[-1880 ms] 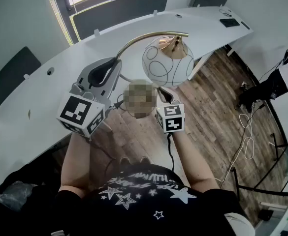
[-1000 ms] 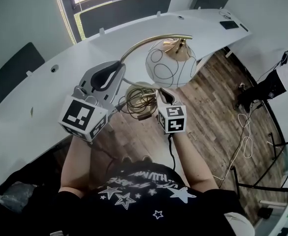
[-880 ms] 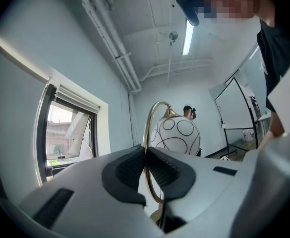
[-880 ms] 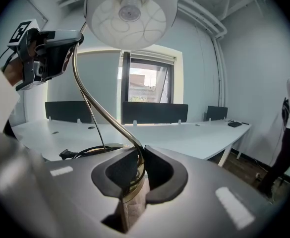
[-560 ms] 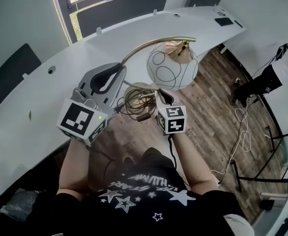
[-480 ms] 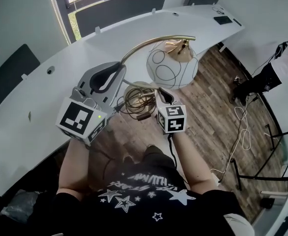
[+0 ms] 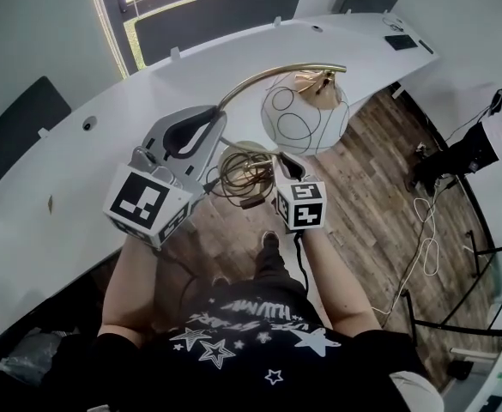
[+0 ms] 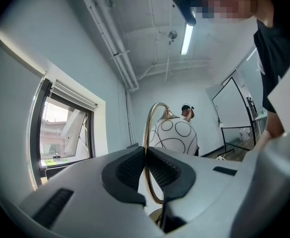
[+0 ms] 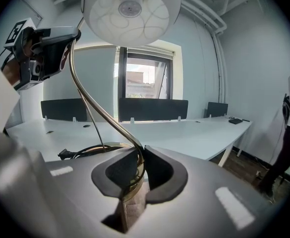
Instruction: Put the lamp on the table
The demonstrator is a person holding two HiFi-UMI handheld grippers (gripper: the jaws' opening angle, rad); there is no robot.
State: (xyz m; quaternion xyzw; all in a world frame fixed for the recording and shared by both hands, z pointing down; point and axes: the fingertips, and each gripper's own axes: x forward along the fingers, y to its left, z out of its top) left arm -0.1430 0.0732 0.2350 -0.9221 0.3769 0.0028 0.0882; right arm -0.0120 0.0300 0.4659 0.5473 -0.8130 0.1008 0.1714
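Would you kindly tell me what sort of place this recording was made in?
Probably an office or meeting room: a long, curved white table, dark chair backs lined along its far side, a large window and a wood-plank floor.

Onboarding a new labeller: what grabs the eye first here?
The white globe shade with looping black lines stands out first, hanging from a curved brass stem, held in the air in front of the curved white table. The left tool is shut on the stem high up. The right tool is shut on it low down, beside the coiled black cord.
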